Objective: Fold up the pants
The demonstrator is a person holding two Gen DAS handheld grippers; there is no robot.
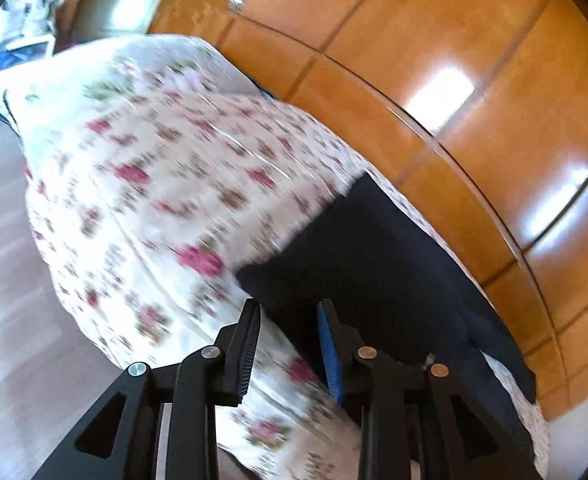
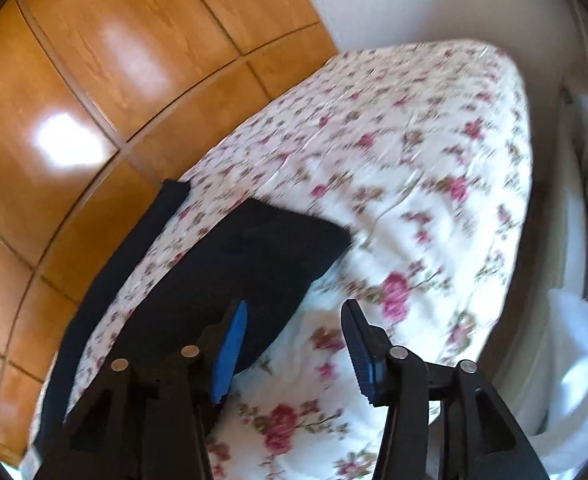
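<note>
Standing apart with nothing between its pads, the left gripper (image 1: 290,344) hangs over the bed; the bare gap shows only flowered cloth and a dark edge beyond it. One blue-faced pad (image 1: 329,354) sits on its inner right finger, ribbed, presumably to keep thin fabric from slipping once pinched. The right gripper (image 2: 295,344) is likewise parted, rather wider, and empty, its own blue pad (image 2: 230,354) on the inner left finger.

From the left fingertips, the pants (image 1: 377,276) lie toward one o'clock, a dark navy slab with a squared corner nearest the fingers. In the right wrist view the same pants (image 2: 250,264) lie toward eleven o'clock from the fingertips, just beyond the left finger. They rest flat on the floral bedspread (image 2: 393,184), which gives a broad, soft surface for laying cloth out. A separate dark strip (image 2: 134,248) runs along the bed's edge at ten o'clock; whether it belongs to the pants I cannot tell.

Beyond the bed, from twelve to three o'clock in the left view, stands a glossy wooden wardrobe (image 1: 433,60). Both views are blurred, so seams and folds are unreadable. Judging by the compact shape, the fold looks well advanced, and the empty jaws suggest a release rather than a grasp.
</note>
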